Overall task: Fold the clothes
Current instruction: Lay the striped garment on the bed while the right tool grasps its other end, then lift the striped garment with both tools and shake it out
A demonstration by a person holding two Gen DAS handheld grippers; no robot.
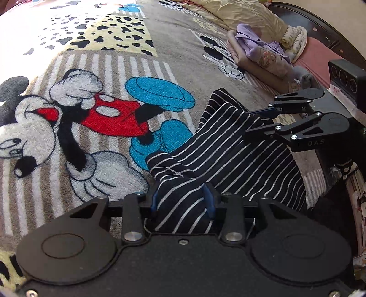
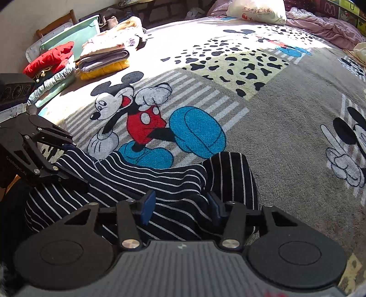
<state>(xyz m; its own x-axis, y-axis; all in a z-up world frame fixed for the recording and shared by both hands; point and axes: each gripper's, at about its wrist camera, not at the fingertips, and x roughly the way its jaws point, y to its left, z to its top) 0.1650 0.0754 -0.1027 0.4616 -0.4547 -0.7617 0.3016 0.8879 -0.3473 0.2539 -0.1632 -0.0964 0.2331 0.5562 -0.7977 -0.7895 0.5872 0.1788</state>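
The striped garment (image 1: pixel 240 150), dark with thin white stripes, is lying bunched on the cartoon-mouse blanket (image 1: pixel 96 118) that is covering the bed.

The left tongs (image 1: pixel 183 201) are pinching a gathered fold of the garment; cloth is filling the gap between the blue pads and bulging above them.

The right tongs (image 2: pixel 180 203) are pointing down over the other end of the garment. Cloth is lying between their blue pads (image 2: pixel 148 205), but the pads are standing apart and I cannot tell that they are pressing on it.

Each pair of tongs is showing at the edge of the other's view, both working on the same garment.

Folded clothes (image 2: pixel 103 59) are sitting stacked at the far left of the blanket, well apart from the garment. A purple pile (image 1: pixel 263 52) is resting near the pillow (image 1: pixel 242 13).
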